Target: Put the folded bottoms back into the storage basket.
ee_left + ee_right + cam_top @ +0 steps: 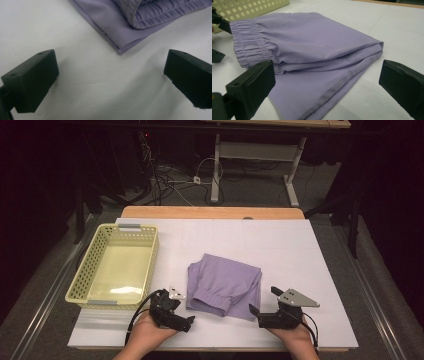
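Between the left hand-held gripper (191, 320) and right hand-held gripper (260, 307), both spread wide, lie folded purple shorts (223, 285), ungrasped.

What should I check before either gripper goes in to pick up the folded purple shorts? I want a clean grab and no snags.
1. Left gripper open: ok, jaws wide apart in its own view.
2. Right gripper open: ok, jaws wide apart.
3. Both jaws free of cloth: ok, neither touches the purple shorts.
4. Shorts folded and flat on the white table: ok, elastic waistband on top.
5. Yellow basket empty, if it is the destination: ok.
6. Cables clear of the shorts: ok for the left one; cannot tell for the right.
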